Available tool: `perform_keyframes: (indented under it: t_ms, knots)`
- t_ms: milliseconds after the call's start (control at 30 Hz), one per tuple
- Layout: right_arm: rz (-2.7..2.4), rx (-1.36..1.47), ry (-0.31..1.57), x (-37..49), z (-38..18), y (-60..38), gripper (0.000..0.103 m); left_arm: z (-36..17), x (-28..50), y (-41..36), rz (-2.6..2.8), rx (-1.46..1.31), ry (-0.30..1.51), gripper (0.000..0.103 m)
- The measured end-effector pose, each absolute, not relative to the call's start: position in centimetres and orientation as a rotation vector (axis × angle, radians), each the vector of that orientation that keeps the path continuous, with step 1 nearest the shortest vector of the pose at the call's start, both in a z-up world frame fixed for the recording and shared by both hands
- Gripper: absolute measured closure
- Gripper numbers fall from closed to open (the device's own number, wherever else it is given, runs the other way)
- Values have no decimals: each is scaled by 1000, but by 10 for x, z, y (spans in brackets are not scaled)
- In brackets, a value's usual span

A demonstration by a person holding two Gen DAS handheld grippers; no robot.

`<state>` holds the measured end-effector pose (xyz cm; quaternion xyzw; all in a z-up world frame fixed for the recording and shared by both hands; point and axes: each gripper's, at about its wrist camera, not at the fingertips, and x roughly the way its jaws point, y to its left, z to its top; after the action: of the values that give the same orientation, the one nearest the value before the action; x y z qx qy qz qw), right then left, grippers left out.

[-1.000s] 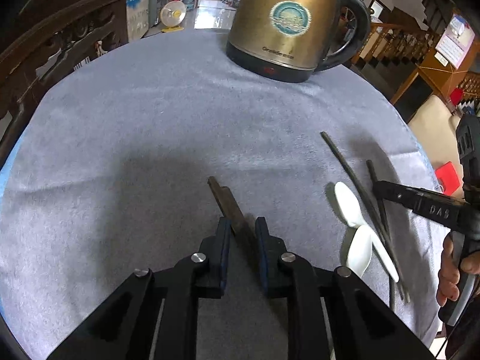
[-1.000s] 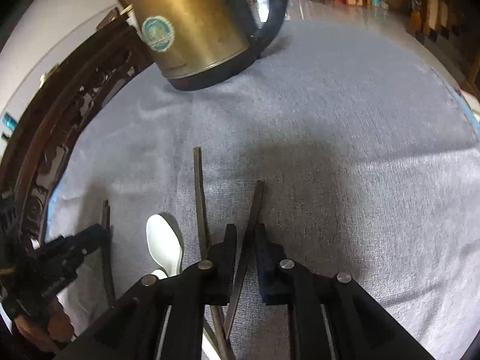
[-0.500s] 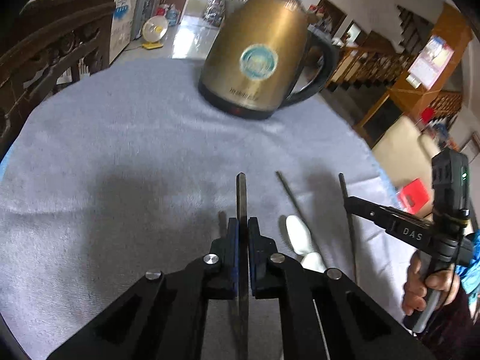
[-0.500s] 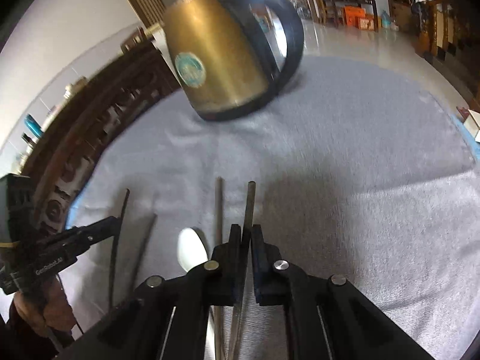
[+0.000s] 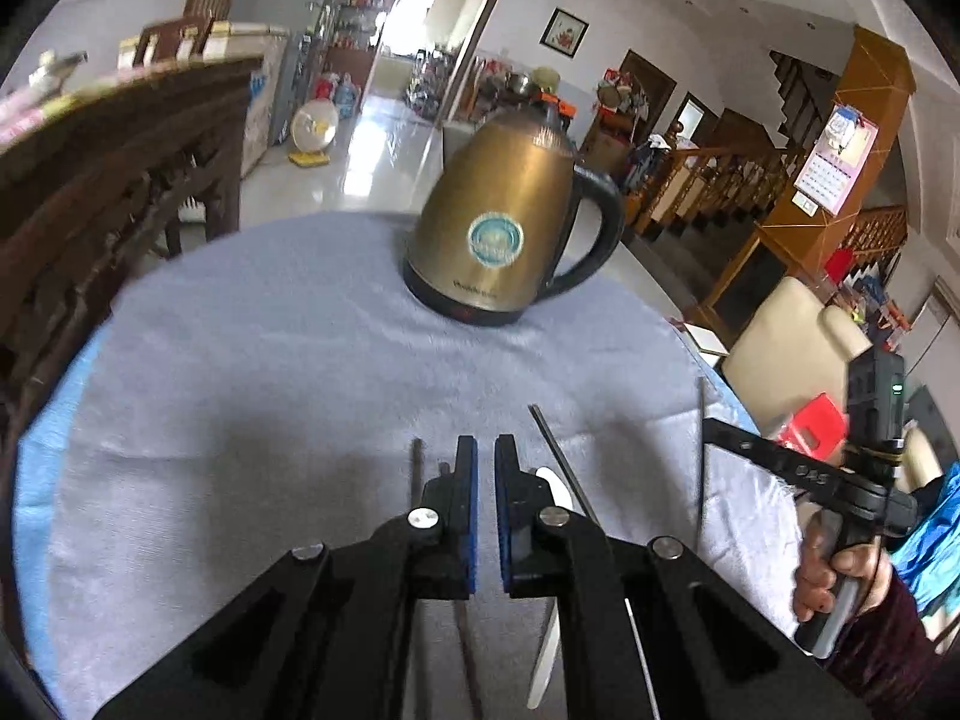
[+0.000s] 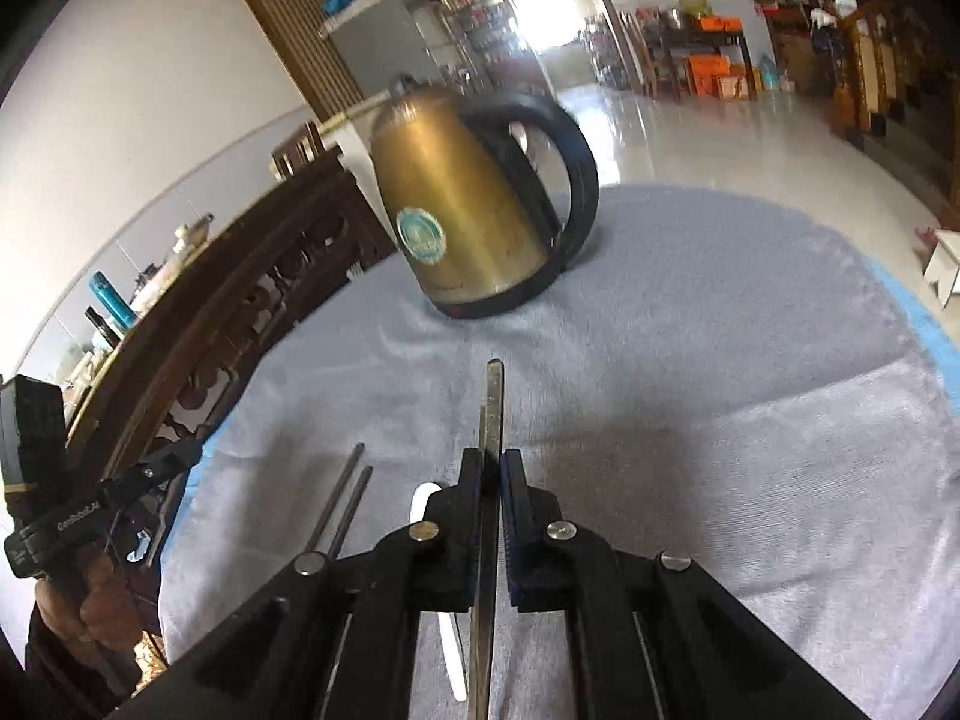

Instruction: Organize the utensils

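Observation:
In the left wrist view my left gripper (image 5: 486, 450) is raised over the grey cloth (image 5: 270, 360), jaws nearly together with only cloth showing between them. A dark chopstick (image 5: 415, 468) lies on the cloth just left of its left finger. My right gripper (image 6: 493, 462) is shut on another dark chopstick (image 6: 493, 396), lifted and pointing toward the kettle. In the left wrist view that gripper (image 5: 708, 423) holds the chopstick (image 5: 701, 420) upright. A white spoon (image 5: 558, 486) and one more chopstick (image 5: 558, 450) lie between the two grippers.
A brass kettle (image 5: 498, 222) with a black handle stands at the far side of the round table. Dark carved wooden furniture (image 5: 90, 180) borders the left edge. A person's hand (image 5: 834, 564) grips the right tool past the table's right edge. Two thin sticks (image 6: 345, 504) lie left of the spoon (image 6: 423, 498).
Both grippers closed, rose and tilted up toward the kettle. The right one lifted its chopstick. The left one held a chopstick half a second ago; now none shows between its jaws.

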<state>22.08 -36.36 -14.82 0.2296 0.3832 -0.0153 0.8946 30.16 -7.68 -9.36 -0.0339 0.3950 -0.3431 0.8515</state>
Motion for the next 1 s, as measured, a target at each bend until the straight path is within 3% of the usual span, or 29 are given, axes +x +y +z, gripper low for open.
perform_keyframes:
  t_ms: [200,467,600,633,700,767,833,1000]
  knots:
    - [-35,444,759,197,-132,-354,96,-132,319,-82,-598,11,1006,94]
    - [-18,470,852,212,-165,-352,96,-190,334,-120,-562,148,1120,92]
    - [-48,462,915,225,-181,-359,96,-201,339,-132,-557,183,1118,73]
    - [-60,475,932,227,-185,-364,95,-202,341,-133,-554,188,1120,73]
    - [-85,513,994,233,-198,-375,91,-203,343,-138,-554,204,1103,71]
    - [-100,516,1047,239,-209,-382,74,-204,341,-142,-558,214,1094,69]
    - [-116,488,1095,246,-218,-383,65,-204,341,-147,-564,232,1088,69]
    - [-177,407,1142,260,-232,-383,62,-206,341,-150,-572,258,1076,69]
